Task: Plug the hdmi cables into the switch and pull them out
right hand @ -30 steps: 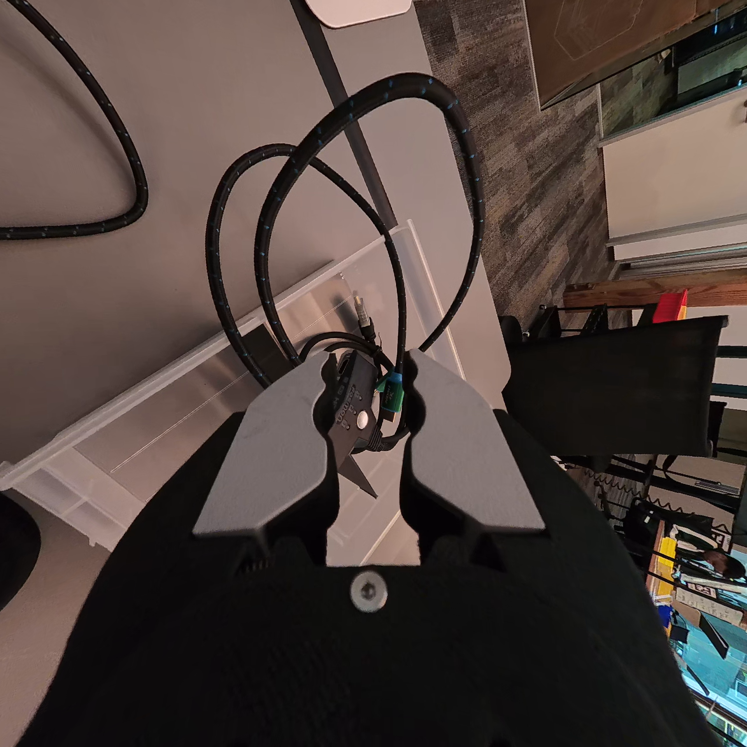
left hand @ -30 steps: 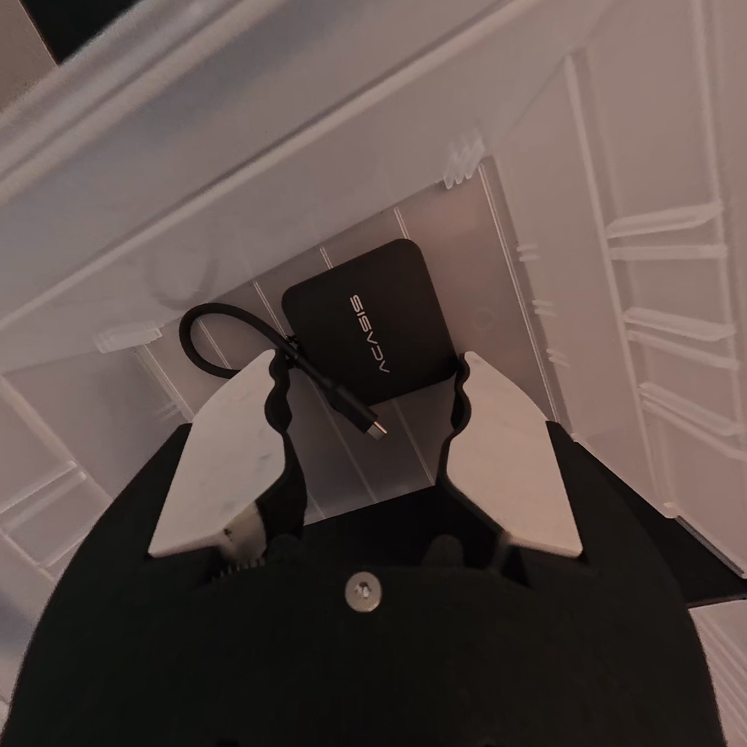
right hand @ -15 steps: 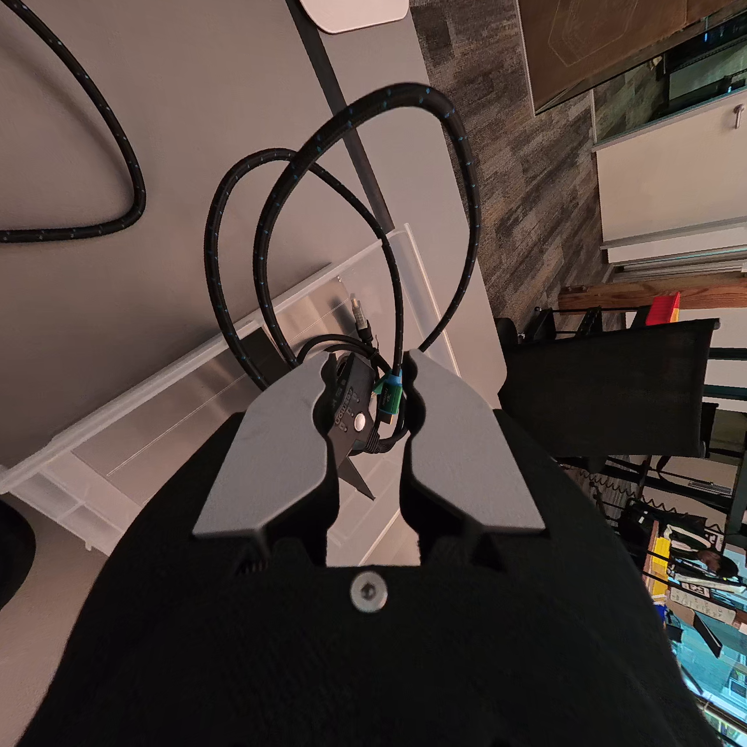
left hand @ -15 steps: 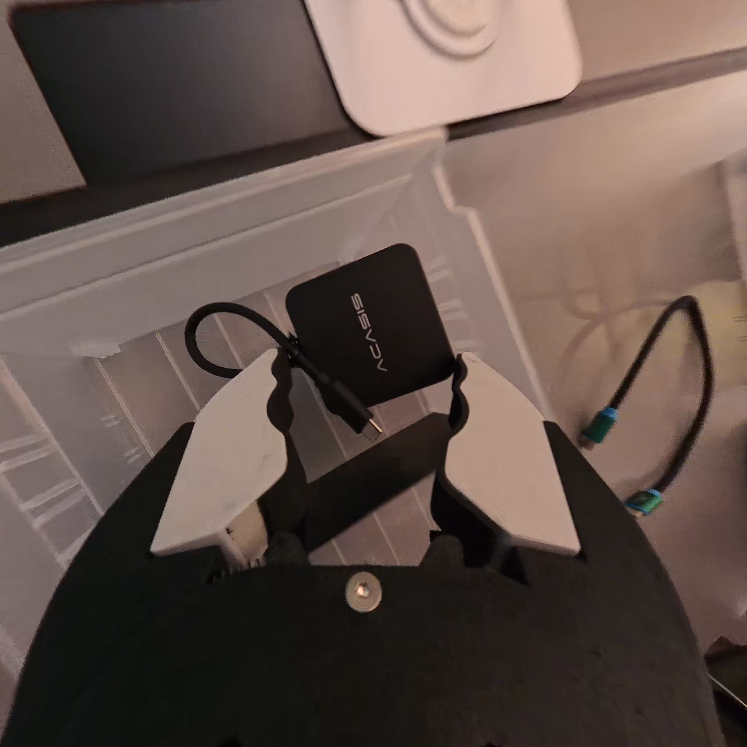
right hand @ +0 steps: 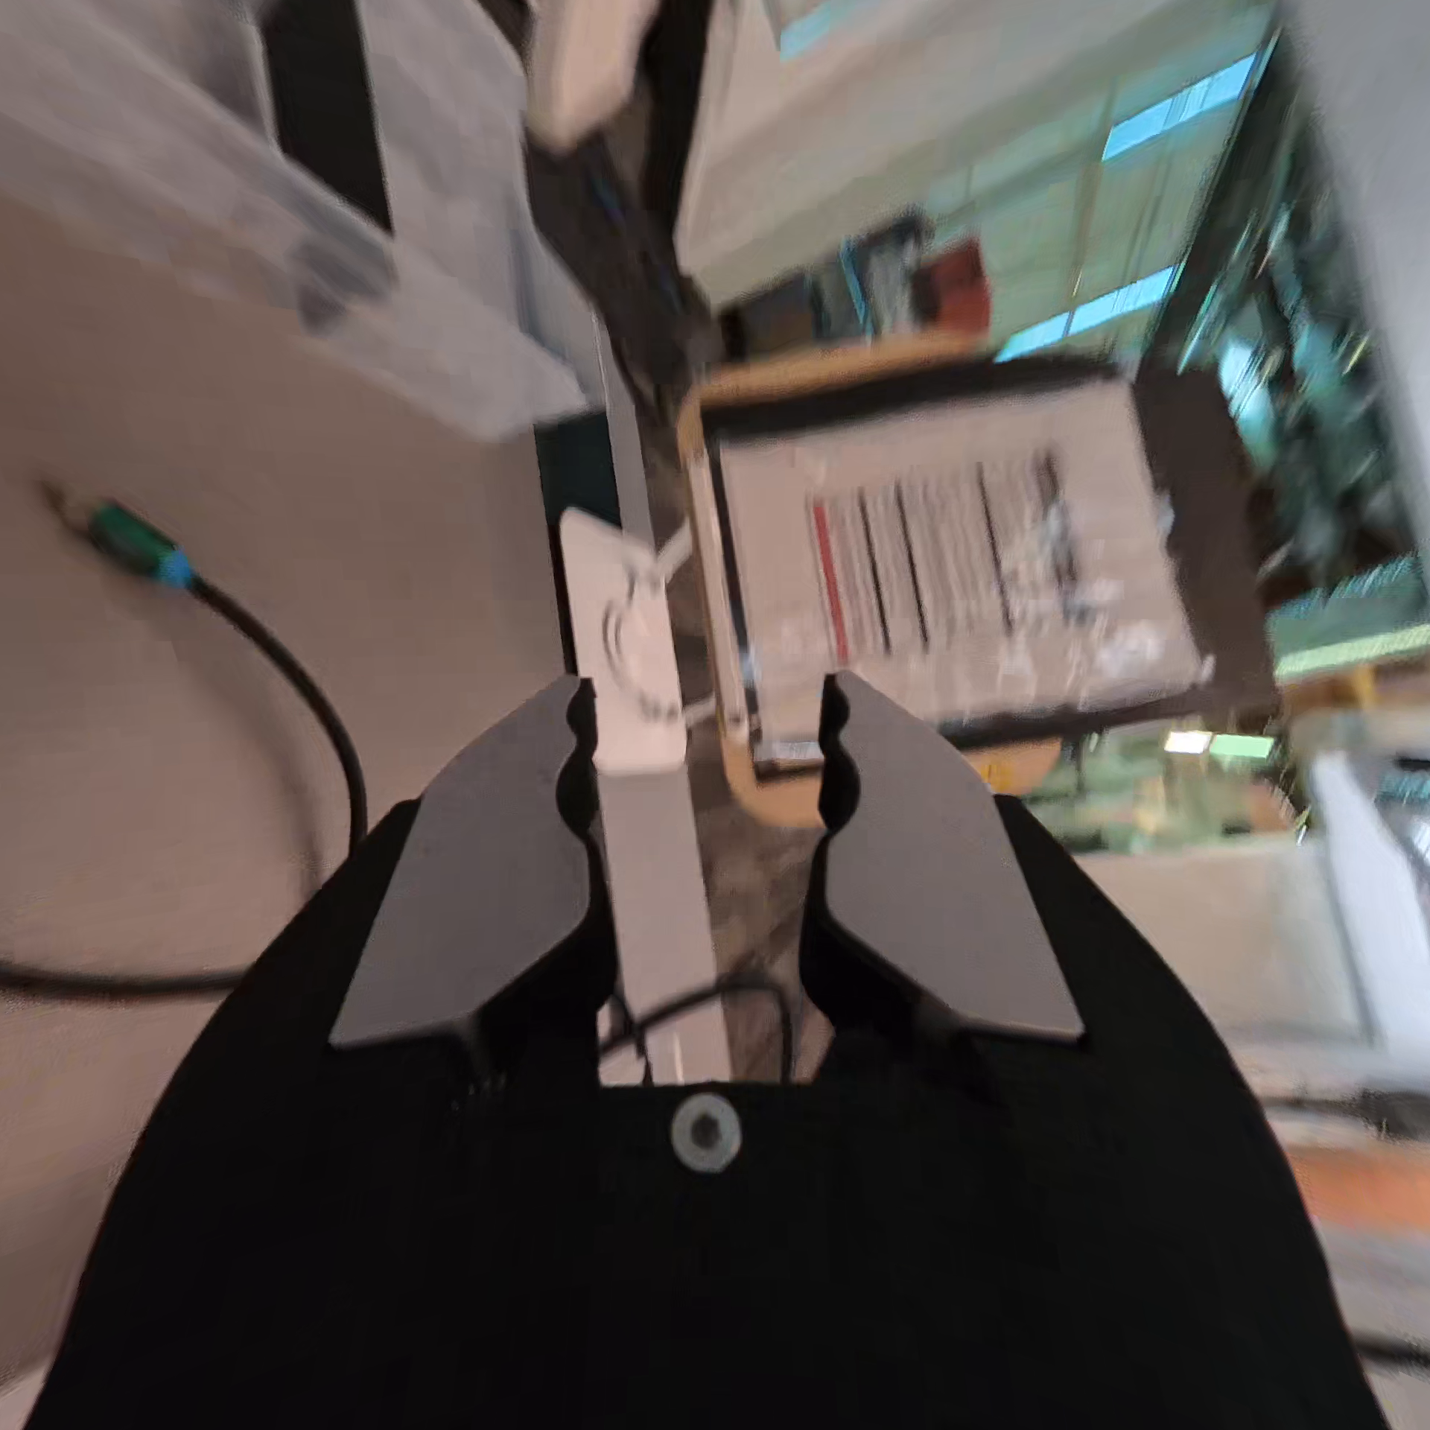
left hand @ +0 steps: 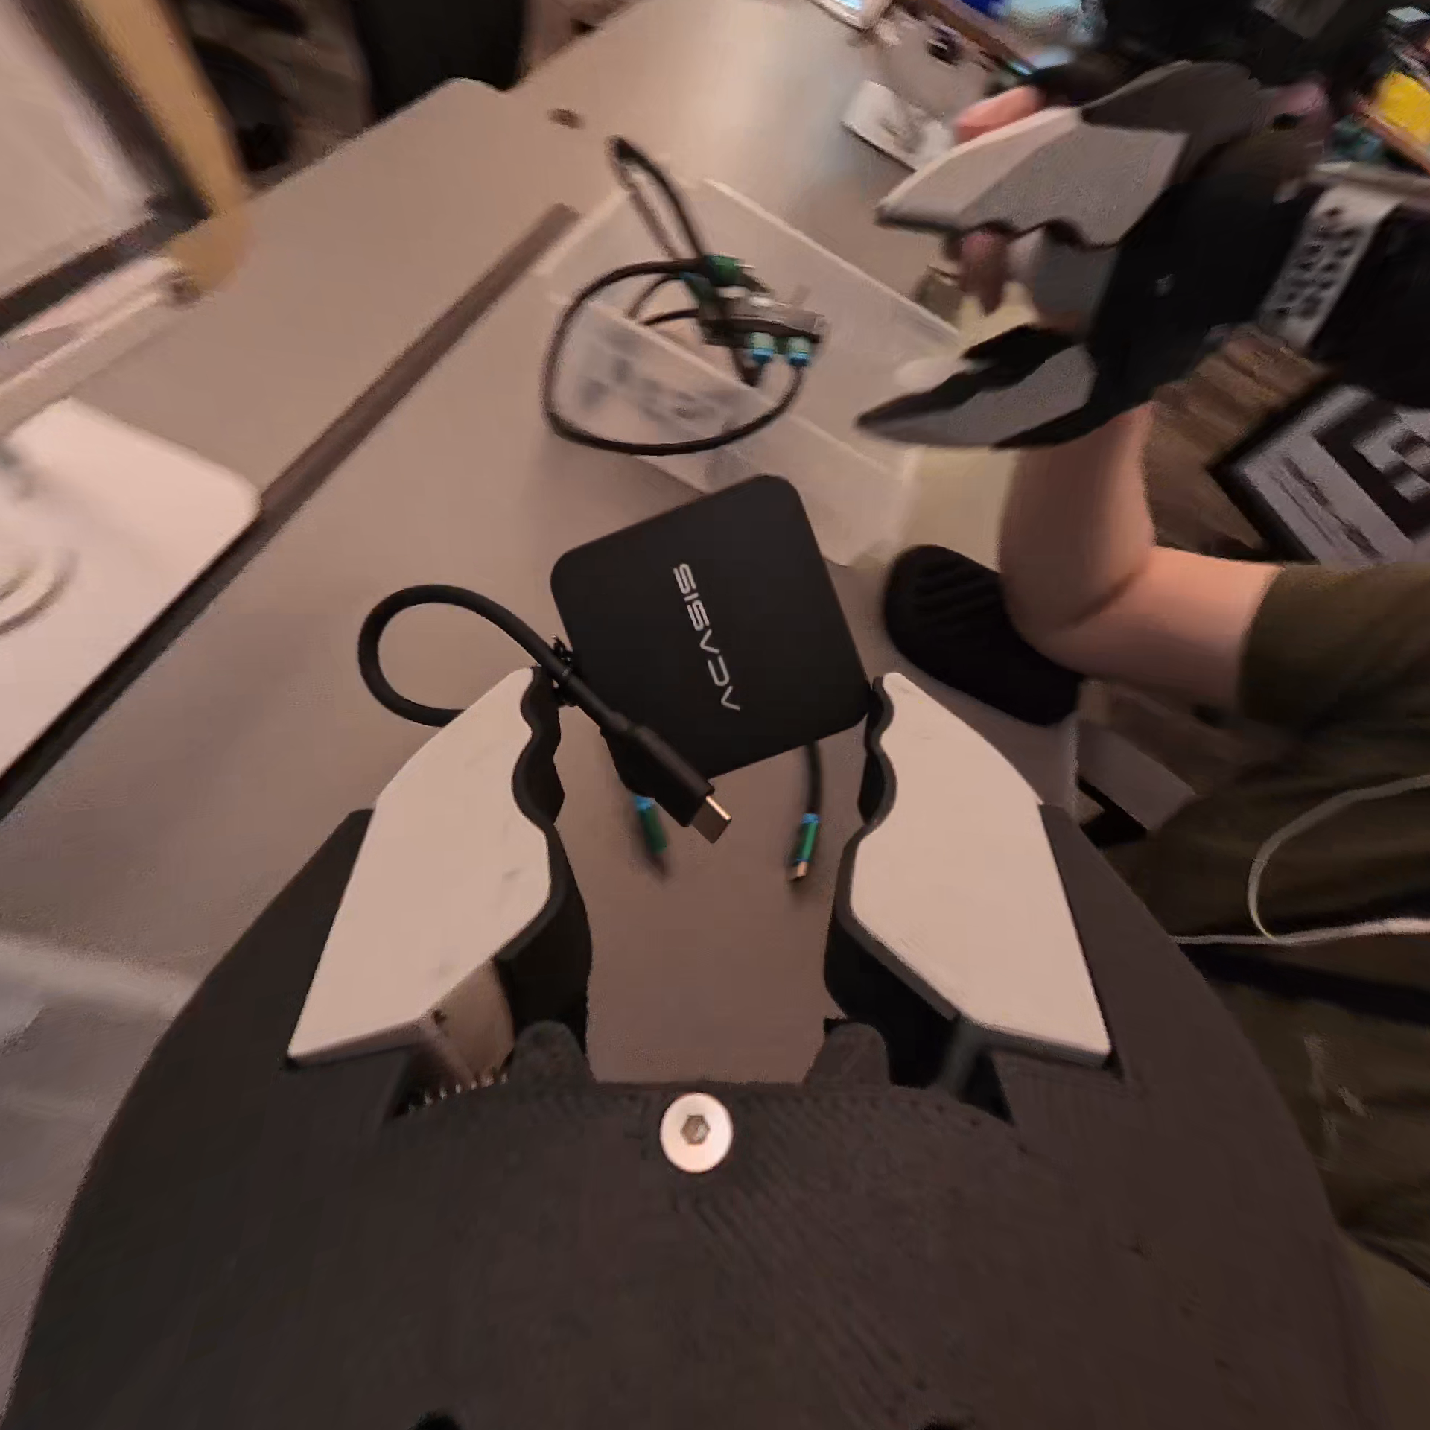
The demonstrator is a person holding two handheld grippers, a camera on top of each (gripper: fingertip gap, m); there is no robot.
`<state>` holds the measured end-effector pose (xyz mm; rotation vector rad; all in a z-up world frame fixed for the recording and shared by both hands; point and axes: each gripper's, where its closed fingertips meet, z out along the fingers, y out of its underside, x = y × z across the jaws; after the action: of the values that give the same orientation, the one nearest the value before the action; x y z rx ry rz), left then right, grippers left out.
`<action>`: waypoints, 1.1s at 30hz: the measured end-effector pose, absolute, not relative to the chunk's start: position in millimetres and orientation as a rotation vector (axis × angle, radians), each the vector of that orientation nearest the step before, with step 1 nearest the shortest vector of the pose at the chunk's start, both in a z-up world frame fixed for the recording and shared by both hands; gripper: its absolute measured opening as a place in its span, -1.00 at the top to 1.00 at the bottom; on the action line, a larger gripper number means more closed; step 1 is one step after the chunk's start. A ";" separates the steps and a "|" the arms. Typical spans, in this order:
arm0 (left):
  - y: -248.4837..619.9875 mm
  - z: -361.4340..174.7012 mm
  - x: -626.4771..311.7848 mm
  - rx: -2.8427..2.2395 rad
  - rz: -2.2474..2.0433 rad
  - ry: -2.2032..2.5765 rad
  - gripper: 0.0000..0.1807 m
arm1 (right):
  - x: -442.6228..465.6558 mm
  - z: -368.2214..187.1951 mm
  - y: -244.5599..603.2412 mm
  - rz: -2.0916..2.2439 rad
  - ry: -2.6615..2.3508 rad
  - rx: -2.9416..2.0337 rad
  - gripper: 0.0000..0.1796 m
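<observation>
My left gripper [left hand: 708, 685] is shut on a flat black square switch box [left hand: 708, 619] and holds it by two opposite edges above the grey table [left hand: 232, 735]. The box's short black cable [left hand: 464, 611] loops left and ends in a small plug [left hand: 700, 809]. Two HDMI plugs with green and blue collars [left hand: 648, 822] [left hand: 801, 839] lie on the table under the box. My right gripper [right hand: 708, 685] is open and empty. It also shows in the left wrist view [left hand: 928, 302], raised at the upper right. Another green HDMI plug [right hand: 135, 542] lies on the table at the left.
A clear plastic bin [left hand: 774, 433] stands farther back with a bundle of black cables and green plugs [left hand: 720, 309] on it. A white monitor base [left hand: 93, 526] is at the left. A person's forearm [left hand: 1122, 611] and a black oval object [left hand: 975, 627] are at the right.
My left gripper has lifted the switch box out of the clear bin and swung it over the table. My right gripper has let go of the cable bundle, opened and swung away.
</observation>
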<state>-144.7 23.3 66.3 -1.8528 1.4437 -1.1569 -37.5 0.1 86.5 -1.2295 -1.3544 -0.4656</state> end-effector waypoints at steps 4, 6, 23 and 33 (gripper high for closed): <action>-6.0 61.6 -114.6 -1.808 -1.263 1.601 0.17 | -88.2 84.8 -13.1 -0.464 -1.408 -0.992 0.39; -12.6 55.2 -103.8 -1.828 -1.274 1.641 0.17 | -93.2 73.9 -7.8 -0.507 -1.445 -0.995 0.54; 6.1 146.7 -139.6 -1.264 -1.109 1.249 0.17 | -55.7 119.5 -9.4 0.209 -1.107 -1.071 0.83; -8.7 144.3 -121.0 -1.038 -0.820 1.364 0.13 | -56.0 150.5 -11.1 1.921 -0.352 -1.346 0.84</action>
<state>-121.0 -8.7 144.3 -1.0377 1.3641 -0.8195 -56.0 -11.1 150.5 -1.3459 -0.3523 1.9214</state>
